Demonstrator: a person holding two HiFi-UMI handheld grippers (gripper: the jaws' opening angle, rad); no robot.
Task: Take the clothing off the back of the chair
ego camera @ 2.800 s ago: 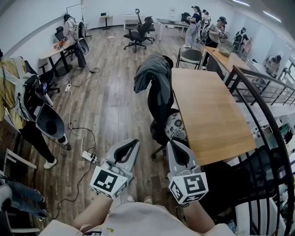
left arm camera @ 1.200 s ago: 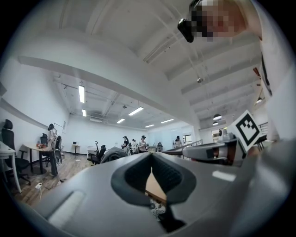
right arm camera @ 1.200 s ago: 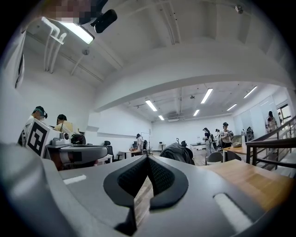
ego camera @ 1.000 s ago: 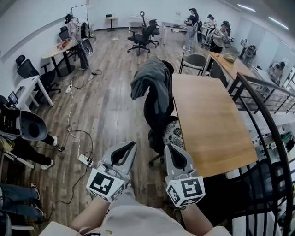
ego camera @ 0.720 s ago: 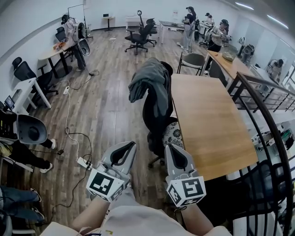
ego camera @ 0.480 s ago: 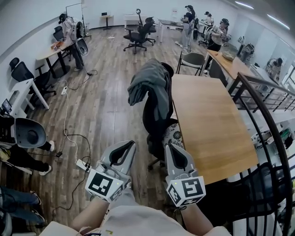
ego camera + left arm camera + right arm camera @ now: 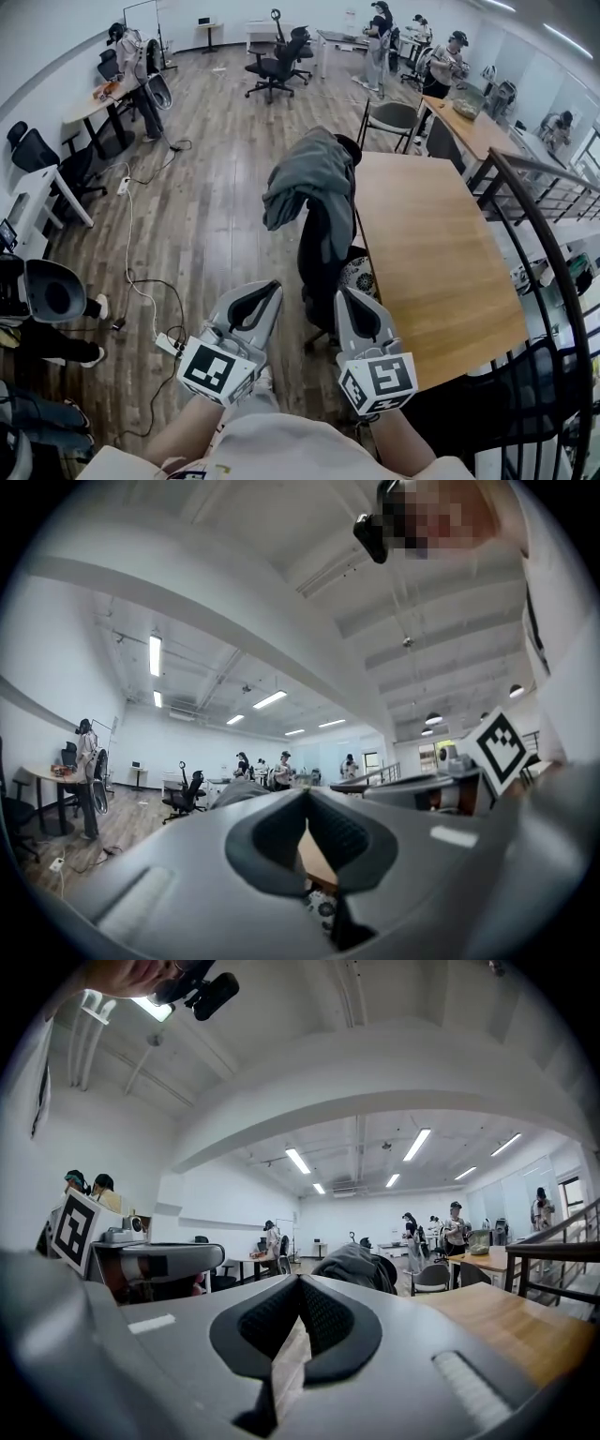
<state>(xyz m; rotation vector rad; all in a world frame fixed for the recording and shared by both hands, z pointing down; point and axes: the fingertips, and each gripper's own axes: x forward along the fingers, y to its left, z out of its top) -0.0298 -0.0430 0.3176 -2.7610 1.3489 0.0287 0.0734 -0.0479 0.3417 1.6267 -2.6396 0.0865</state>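
Observation:
A grey jacket (image 7: 312, 178) hangs over the back of a black office chair (image 7: 323, 253) pushed up to the left side of a long wooden table (image 7: 427, 244). Its top also shows in the right gripper view as the grey jacket (image 7: 352, 1266). My left gripper (image 7: 272, 286) and right gripper (image 7: 343, 293) are held side by side low in the head view, short of the chair and apart from it. Both are shut with nothing between the jaws, as the left gripper (image 7: 307, 792) and right gripper (image 7: 298, 1281) views show.
A patterned cushion (image 7: 356, 274) lies on the chair seat. A power strip (image 7: 170, 345) and cables trail over the wooden floor at left. A dark stair railing (image 7: 548, 272) runs at right. Other chairs, desks and several people stand at the far end and left.
Both grippers, still shut, have come forward with me toward the chair. The chair and jacket now sit nearer and a little lower in the head view.

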